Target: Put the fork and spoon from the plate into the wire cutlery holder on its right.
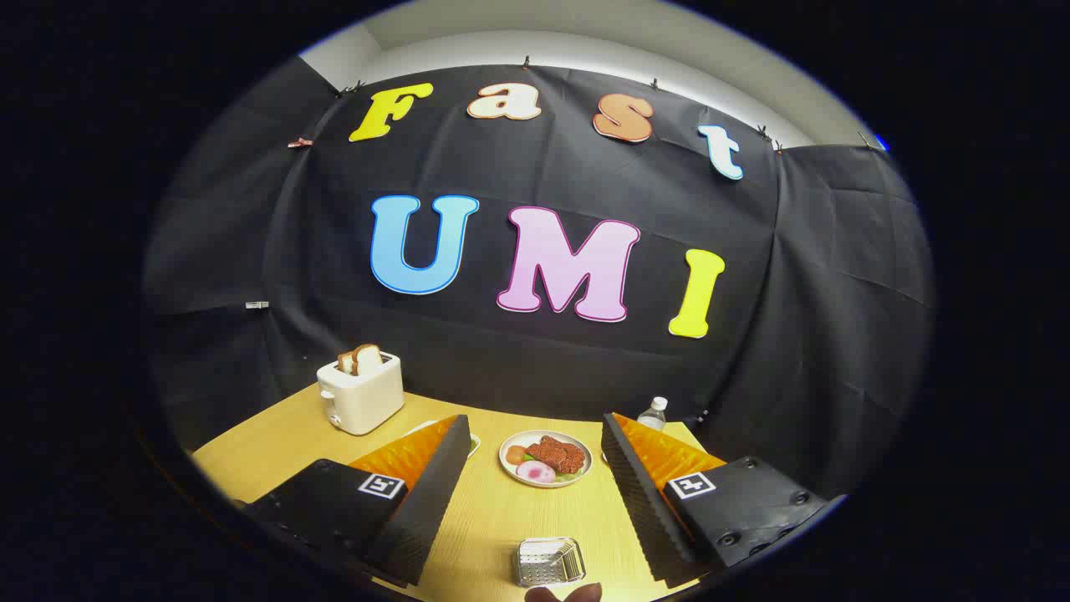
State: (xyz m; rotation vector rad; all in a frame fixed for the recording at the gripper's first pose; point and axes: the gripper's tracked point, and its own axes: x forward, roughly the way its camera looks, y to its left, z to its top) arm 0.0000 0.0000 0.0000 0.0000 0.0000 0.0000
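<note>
The gripper is held open above the wooden table, nothing being touched by its fingers. The wire cutlery holder is seen on the table between the fingers. Beyond the holder, a plate of food is set. Fork and spoon cannot be made out. Far left of the holder, a toaster with bread stands; a bottle is placed beyond the right finger.

We hold the gripper level above the worktop, its two fingers spread wide apart and nothing between them. Both fingers reach forward and taper toward their tips, clear of the surface. A fingertip of our hand shows just below the gap.
</note>
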